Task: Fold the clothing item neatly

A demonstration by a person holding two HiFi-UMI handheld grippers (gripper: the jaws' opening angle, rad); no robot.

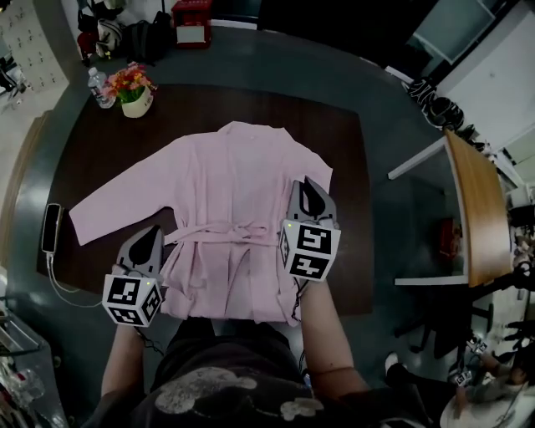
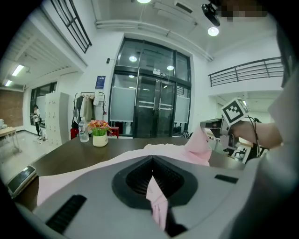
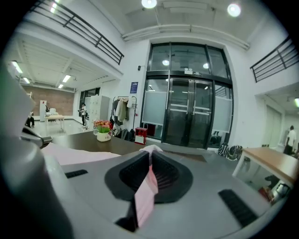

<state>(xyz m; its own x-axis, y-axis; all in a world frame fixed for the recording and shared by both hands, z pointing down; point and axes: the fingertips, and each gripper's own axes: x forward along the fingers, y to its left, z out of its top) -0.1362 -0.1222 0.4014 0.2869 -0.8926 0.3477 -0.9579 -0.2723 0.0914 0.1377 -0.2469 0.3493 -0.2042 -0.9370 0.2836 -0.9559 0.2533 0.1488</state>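
Observation:
A pink robe (image 1: 221, 192) with a tied belt lies spread on the dark table (image 1: 343, 209), its left sleeve stretched out and its right side folded in. My left gripper (image 1: 153, 236) is shut on the robe's fabric at the left side near the belt; a pinched pink fold (image 2: 156, 205) shows between its jaws. My right gripper (image 1: 308, 191) is shut on the robe's right edge, lifted a little, and a pink strip (image 3: 145, 191) runs between its jaws. The right gripper (image 2: 219, 135) holding raised cloth also shows in the left gripper view.
A flower pot (image 1: 134, 90) and a water bottle (image 1: 100, 87) stand at the table's far left corner. A phone (image 1: 52, 227) with a cable lies at the left edge. A wooden desk (image 1: 476, 209) stands to the right. Bags and a red box (image 1: 191, 23) are beyond the table.

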